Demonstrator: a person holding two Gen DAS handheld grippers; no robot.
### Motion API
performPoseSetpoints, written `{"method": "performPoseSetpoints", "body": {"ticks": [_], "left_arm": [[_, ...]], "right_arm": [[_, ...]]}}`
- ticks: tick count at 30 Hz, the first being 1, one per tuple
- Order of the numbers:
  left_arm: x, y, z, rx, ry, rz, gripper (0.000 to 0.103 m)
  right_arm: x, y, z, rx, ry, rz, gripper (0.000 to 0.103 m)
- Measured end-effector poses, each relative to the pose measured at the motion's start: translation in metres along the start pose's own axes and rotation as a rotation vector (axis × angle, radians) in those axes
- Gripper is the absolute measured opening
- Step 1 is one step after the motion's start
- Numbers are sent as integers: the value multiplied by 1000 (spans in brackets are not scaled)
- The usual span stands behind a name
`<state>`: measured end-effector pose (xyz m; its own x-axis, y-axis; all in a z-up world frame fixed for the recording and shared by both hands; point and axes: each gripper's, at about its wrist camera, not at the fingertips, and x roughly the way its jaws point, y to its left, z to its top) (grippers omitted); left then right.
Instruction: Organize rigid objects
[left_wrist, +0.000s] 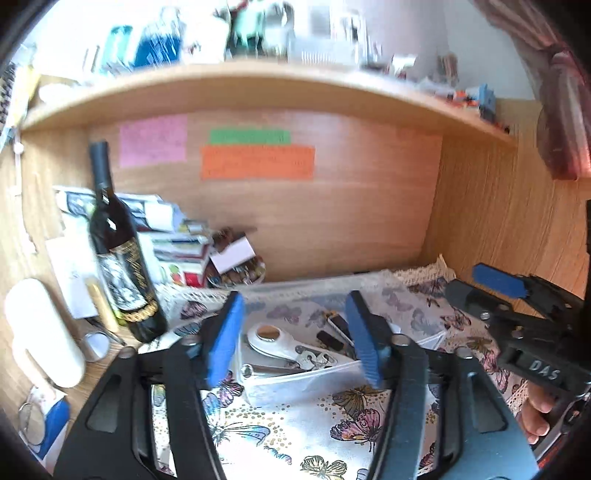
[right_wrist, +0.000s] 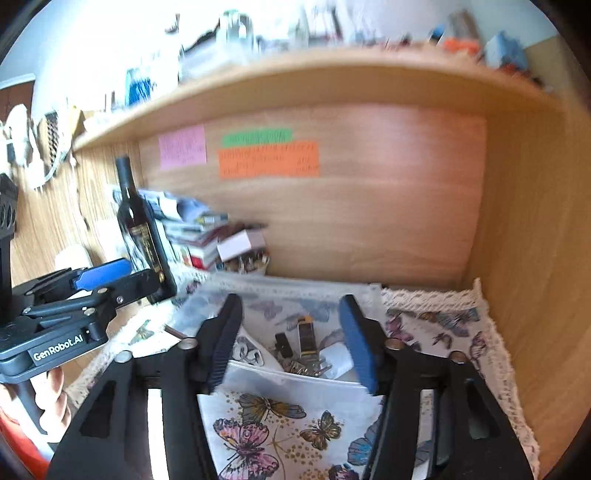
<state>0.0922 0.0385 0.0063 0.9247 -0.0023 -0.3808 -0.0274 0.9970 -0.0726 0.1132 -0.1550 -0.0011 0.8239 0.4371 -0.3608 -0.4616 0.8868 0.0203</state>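
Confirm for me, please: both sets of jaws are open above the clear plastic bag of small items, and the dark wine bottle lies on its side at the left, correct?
One detail is wrong: the wine bottle stands upright, not on its side, as the left wrist view shows. The rest holds: the left gripper and right gripper are open above the clear plastic bag of small items.

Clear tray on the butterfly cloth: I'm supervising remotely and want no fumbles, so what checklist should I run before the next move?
1. Left gripper open, holding nothing: ok.
2. Right gripper open, holding nothing: ok.
3. Clear tray flat on the butterfly cloth: ok.
4. Items in the tray identifiable, white opener and keys: ok; the smaller dark pieces: cannot tell.
5. Wine bottle upright, left of the tray, apart from the grippers: ok.
6. Images sharp enough for fine aiming: not ok, blurred.
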Motion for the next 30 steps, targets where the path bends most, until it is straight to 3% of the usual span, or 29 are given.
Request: {"method": "performPoseSetpoints", "body": {"ticks": [2,4,7,12,30], "left_arm": [[-11,-1,0,-6,-26,14,77],[-23,-1,0,-13,-53,25,88],[-37,-3,-1,-8,-85,42,96],[-53,-6,-3,-3,-115,47,100],[-60,-7,-8,2,-113,46,102]], "right_arm": [[-15,0,2,-1,-37,-13,63],[-28,2,3,-2,-74,-31,77],[-48,5,2,-8,-131,-61,86],[-60,8,1,-5,-164,-67,96],[-64,8,-4,15,-159,-60,97]]}}
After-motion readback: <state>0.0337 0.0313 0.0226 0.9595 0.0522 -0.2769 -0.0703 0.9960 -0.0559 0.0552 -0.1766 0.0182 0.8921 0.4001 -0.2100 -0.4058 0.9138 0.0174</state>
